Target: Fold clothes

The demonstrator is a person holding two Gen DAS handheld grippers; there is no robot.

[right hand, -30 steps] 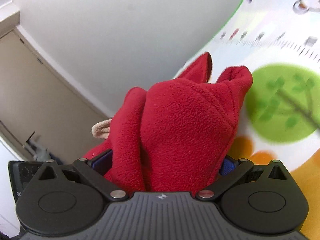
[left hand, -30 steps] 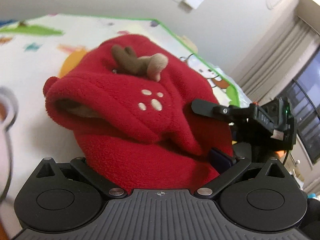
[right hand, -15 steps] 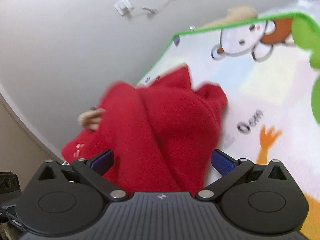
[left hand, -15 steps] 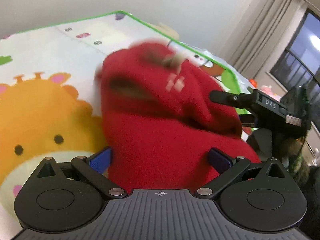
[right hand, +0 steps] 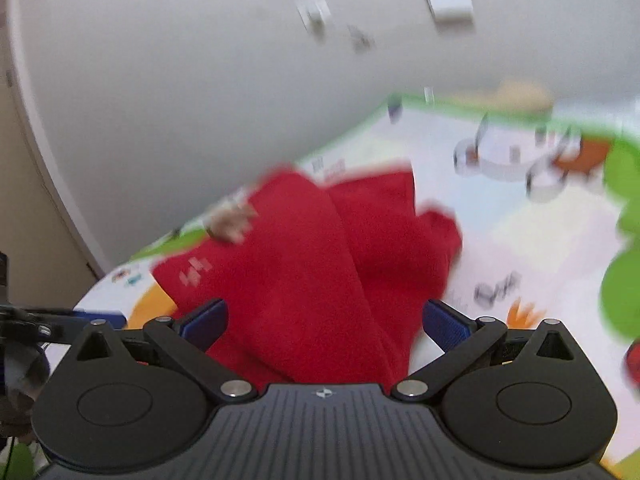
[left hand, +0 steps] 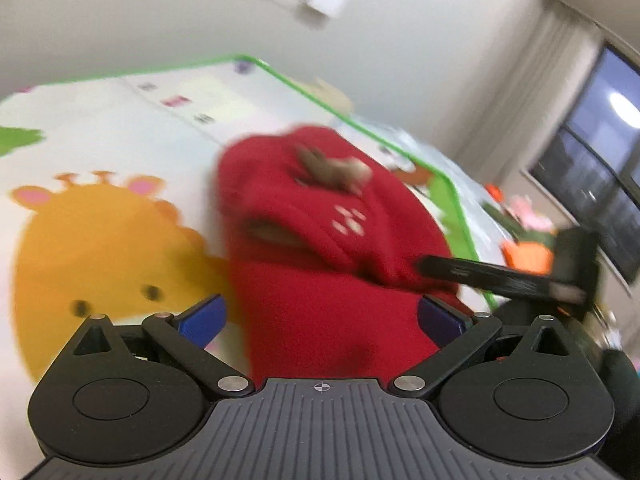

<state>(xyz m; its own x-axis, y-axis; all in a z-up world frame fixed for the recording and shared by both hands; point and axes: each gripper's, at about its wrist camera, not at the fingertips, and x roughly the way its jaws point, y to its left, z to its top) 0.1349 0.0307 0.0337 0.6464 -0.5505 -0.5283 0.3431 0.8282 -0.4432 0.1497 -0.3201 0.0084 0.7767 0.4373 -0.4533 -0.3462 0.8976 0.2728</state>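
A red fleece garment (left hand: 332,264) with brown antlers and white spots lies bunched on the play mat (left hand: 100,128). It also shows in the right wrist view (right hand: 320,264). My left gripper (left hand: 320,316) is open, its blue pads wide on either side of the garment's near edge. My right gripper (right hand: 324,320) is open too, its pads spread around the red fleece. The right gripper also shows in the left wrist view (left hand: 500,276), at the garment's right side. Both views are blurred by motion.
The mat has a green border, an orange giraffe (left hand: 100,248) at the left and cartoon animals (right hand: 520,152) at the far side. A white wall (right hand: 200,60) stands behind the mat. A dark window and curtain (left hand: 580,140) are at the right.
Both grippers opened and let go of the red garment, which dropped onto the mat. Both grippers drew back and tilted, so more of the mat shows.
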